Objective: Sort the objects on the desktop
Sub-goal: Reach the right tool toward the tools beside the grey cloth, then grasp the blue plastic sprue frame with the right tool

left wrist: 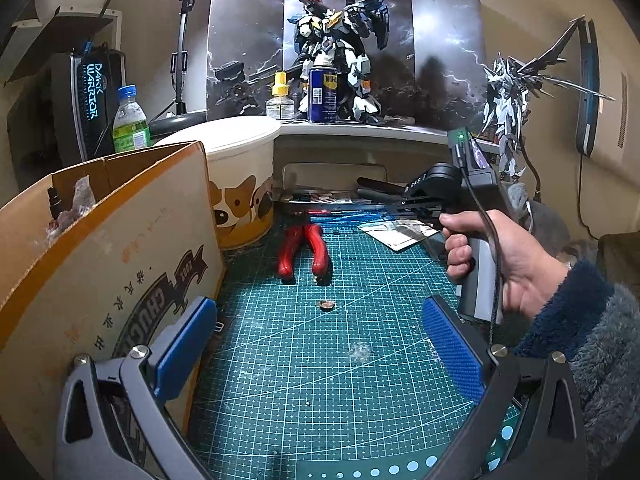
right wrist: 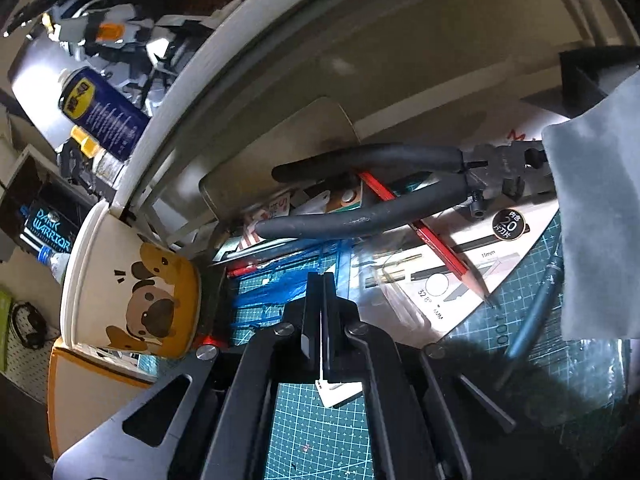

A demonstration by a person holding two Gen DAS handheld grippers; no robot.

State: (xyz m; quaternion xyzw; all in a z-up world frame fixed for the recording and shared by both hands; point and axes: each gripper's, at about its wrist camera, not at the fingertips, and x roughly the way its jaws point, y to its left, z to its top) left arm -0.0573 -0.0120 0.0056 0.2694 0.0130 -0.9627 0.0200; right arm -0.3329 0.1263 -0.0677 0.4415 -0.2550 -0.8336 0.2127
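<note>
My left gripper (left wrist: 320, 316) is open and empty above the green cutting mat (left wrist: 320, 360), beside the cardboard box (left wrist: 100, 260). Red-handled pliers (left wrist: 306, 252) lie on the mat ahead. My right gripper (right wrist: 322, 280) is shut on a thin white card (right wrist: 338, 392), held edge-on between its black fingers; it also shows in the left wrist view (left wrist: 400, 208), held by a hand. In front of it lie black-handled nippers (right wrist: 372, 188), a red pencil (right wrist: 424, 236) and a blade package card (right wrist: 472, 272).
A dog-print bucket (left wrist: 240, 184) stands behind the box. A raised shelf holds a WD-40 can (left wrist: 324, 94), a small bottle (left wrist: 278, 100) and robot models (left wrist: 340, 40). A grey cloth (right wrist: 596, 208) hangs at right. A water bottle (left wrist: 130, 120) stands at left.
</note>
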